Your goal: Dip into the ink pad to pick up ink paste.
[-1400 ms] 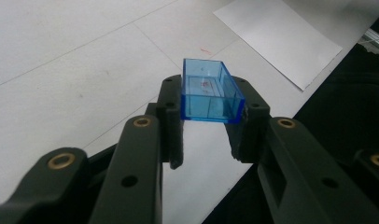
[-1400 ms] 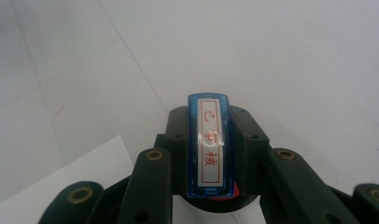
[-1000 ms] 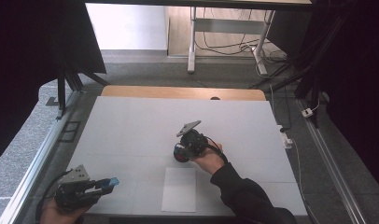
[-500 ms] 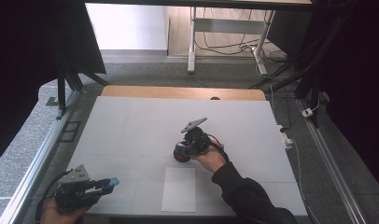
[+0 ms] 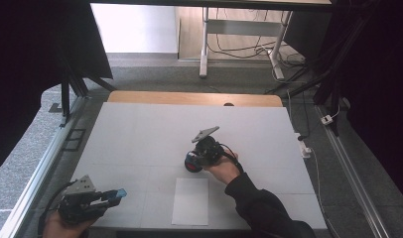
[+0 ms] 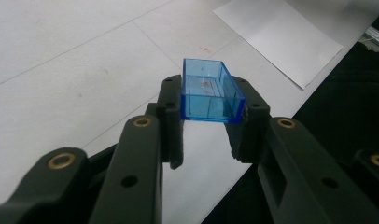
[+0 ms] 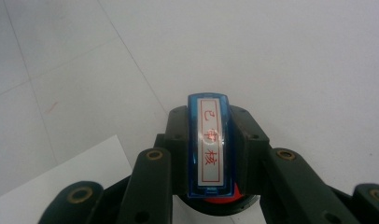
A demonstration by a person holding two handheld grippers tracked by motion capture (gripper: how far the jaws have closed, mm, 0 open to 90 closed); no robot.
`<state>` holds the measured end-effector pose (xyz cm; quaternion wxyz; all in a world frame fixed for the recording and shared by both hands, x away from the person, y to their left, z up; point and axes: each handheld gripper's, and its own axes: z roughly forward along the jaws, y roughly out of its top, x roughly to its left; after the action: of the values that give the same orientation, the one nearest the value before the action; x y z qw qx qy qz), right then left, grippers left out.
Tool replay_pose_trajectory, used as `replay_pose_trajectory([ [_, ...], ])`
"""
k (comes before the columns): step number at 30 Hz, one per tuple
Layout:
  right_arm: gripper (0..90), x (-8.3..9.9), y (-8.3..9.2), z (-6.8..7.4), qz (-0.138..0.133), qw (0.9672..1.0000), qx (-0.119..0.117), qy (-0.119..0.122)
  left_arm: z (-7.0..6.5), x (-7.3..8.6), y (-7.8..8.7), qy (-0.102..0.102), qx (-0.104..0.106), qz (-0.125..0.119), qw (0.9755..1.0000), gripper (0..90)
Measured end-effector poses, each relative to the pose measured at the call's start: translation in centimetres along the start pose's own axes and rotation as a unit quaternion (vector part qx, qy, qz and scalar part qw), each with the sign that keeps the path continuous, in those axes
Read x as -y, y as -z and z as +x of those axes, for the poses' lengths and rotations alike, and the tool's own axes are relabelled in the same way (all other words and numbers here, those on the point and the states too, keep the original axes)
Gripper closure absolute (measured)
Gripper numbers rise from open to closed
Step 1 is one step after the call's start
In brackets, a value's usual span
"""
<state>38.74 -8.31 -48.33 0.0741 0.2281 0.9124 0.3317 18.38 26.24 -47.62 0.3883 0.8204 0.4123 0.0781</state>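
White table (image 5: 140,139), bare but for a paper sheet (image 5: 190,201) near the front edge. Right gripper (image 5: 192,161) is mid-table, just behind the sheet, clamped on a blue stamp (image 7: 210,144) with a red-lettered label. Left gripper (image 5: 117,193), front-left corner, grips the stamp's clear blue cap (image 6: 208,92). Uncapped; the next move is probably pressing the stamp squarely onto the sheet.

Sheet of paper (image 5: 190,201) flat on table (image 5: 140,134), near front edge, about midway across. Right gripper (image 5: 192,161) just behind sheet's far edge, stamp (image 7: 210,144) between jaws, over table. Left gripper (image 5: 117,193) at front left corner, left of sheet, well apart from right gripper, cap (image 6: 209,91) between jaws above table.
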Motion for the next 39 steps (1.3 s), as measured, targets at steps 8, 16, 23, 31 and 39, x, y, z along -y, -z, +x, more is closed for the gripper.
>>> replay_pose_trajectory([
  [8, 71.7, -0.1, 0.1, 0.4, 0.005, 0.9998, 0.011, 0.014, 0.0, 0.0, 0.0, 0.000, 0.001, 0.000, 1.0000, 68.4],
  [16, 71.6, 0.0, 0.7, 0.1, -0.020, 0.9998, -0.008, -0.004, 0.1, 0.0, 0.0, 0.002, 0.004, -0.001, 1.0000, 68.4],
  [23, 71.6, -0.2, 1.8, 0.5, -0.034, 0.9990, -0.027, 0.005, 0.2, 0.0, 0.1, 0.003, 0.005, -0.002, 1.0000, 68.4],
  [31, 71.6, -0.5, 3.3, 1.3, -0.051, 0.9976, -0.047, 0.008, 0.1, 0.0, 0.1, 0.003, 0.005, -0.002, 1.0000, 68.4],
  [39, 71.6, -0.5, 4.7, 1.9, -0.067, 0.9960, -0.057, 0.014, 0.2, 0.0, 0.1, 0.006, 0.008, -0.004, 0.9999, 68.4],
])
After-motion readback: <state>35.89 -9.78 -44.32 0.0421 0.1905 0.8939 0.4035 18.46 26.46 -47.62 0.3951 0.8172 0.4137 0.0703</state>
